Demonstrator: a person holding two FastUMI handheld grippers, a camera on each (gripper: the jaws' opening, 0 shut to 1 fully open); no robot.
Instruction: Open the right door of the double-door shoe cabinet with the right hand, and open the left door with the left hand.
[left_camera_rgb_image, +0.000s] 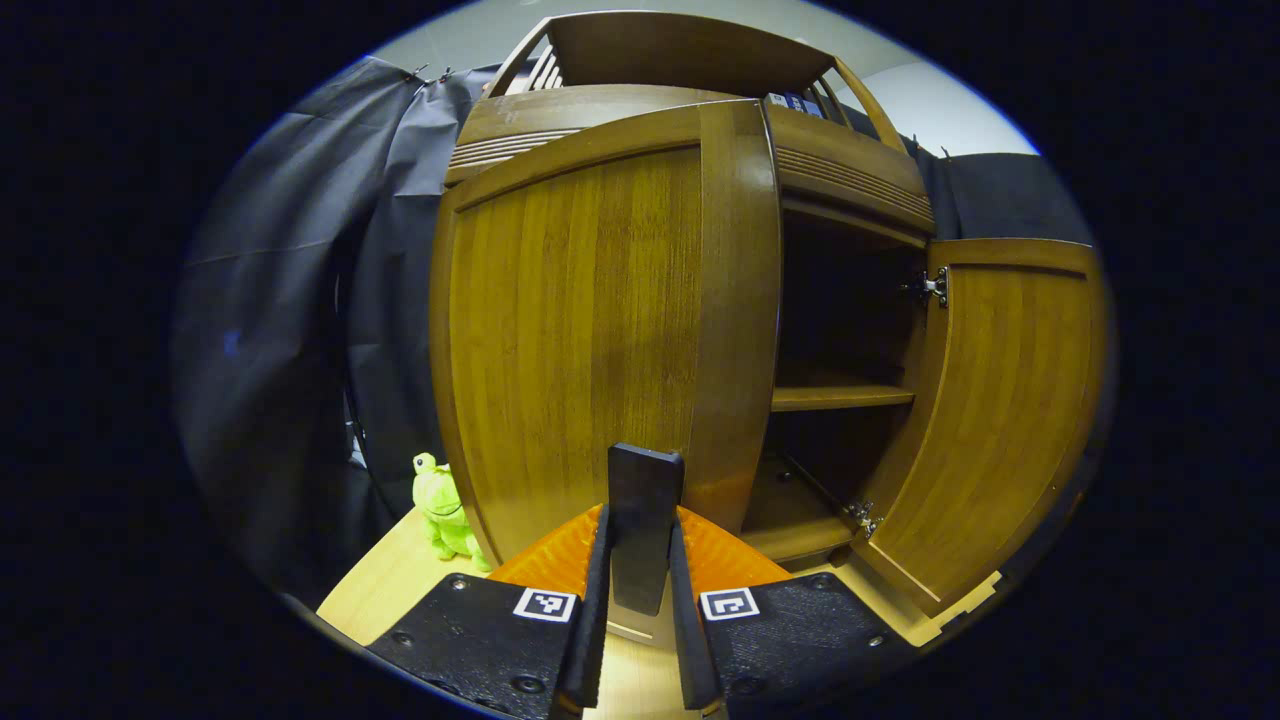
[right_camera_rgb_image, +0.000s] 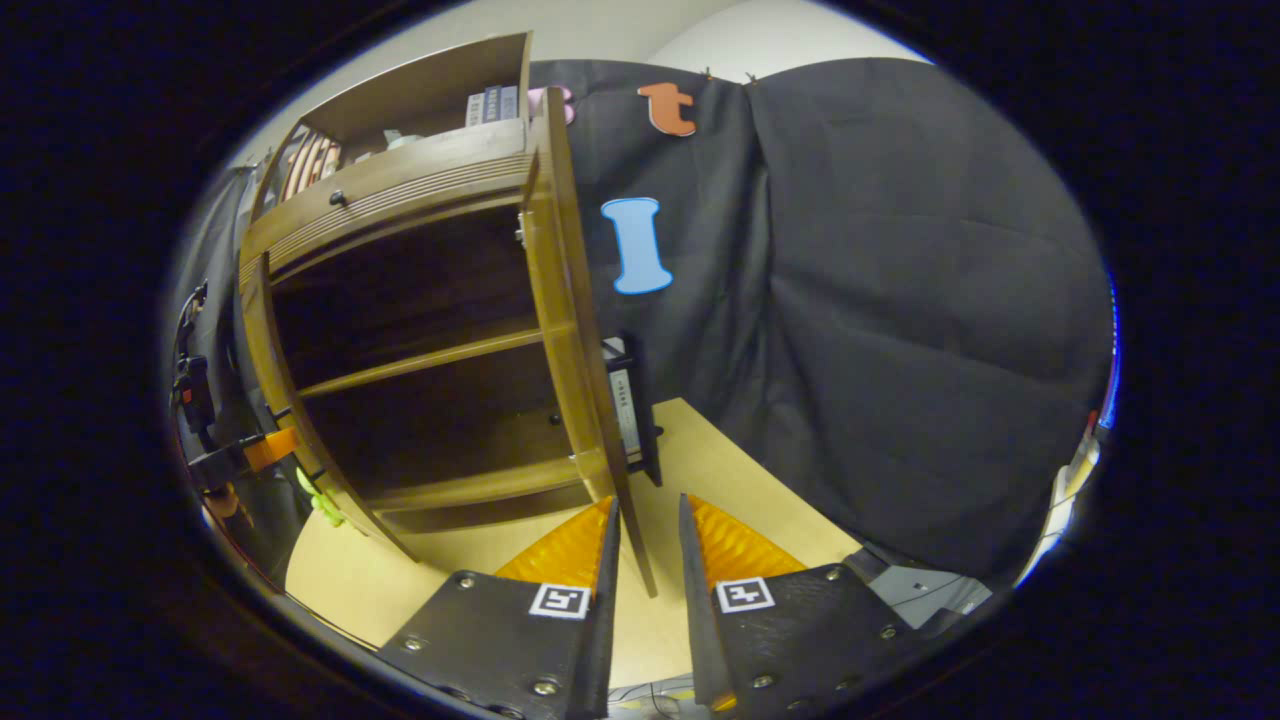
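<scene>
Shoe cabinet (left_camera_rgb_image: 840, 170) of dark brown wood takes up the centre of the left gripper view; in the right gripper view it stands at upper left (right_camera_rgb_image: 400, 190), on a pale wooden table (right_camera_rgb_image: 740, 470). Its left door (left_camera_rgb_image: 590, 330) spreads over the middle of the left gripper view, swung out toward the camera, and the dark interior shows to its right. There a shelf (left_camera_rgb_image: 840, 397) crosses the opening at mid-height. The right door (left_camera_rgb_image: 1000, 400) stands wide open at the right of that view, with its hinges at its inner edge. In the right gripper view this same door appears edge-on (right_camera_rgb_image: 580, 330), running from top centre down to the fingers.

Black cloth wall (right_camera_rgb_image: 900, 300) covers the right half of the right gripper view.

The left gripper (left_camera_rgb_image: 641, 560) sits at bottom centre of its view, its jaws closed on the left door's black handle (left_camera_rgb_image: 645, 510), one finger pressing each side. The right gripper (right_camera_rgb_image: 648, 560) sits at bottom centre of its view, jaws narrowly parted with the lower edge of the right door between them; whether the fingers touch it I cannot tell.

A small green plush toy (left_camera_rgb_image: 440, 505) sits on the table at lower left of the left gripper view, just beside the left door.
</scene>
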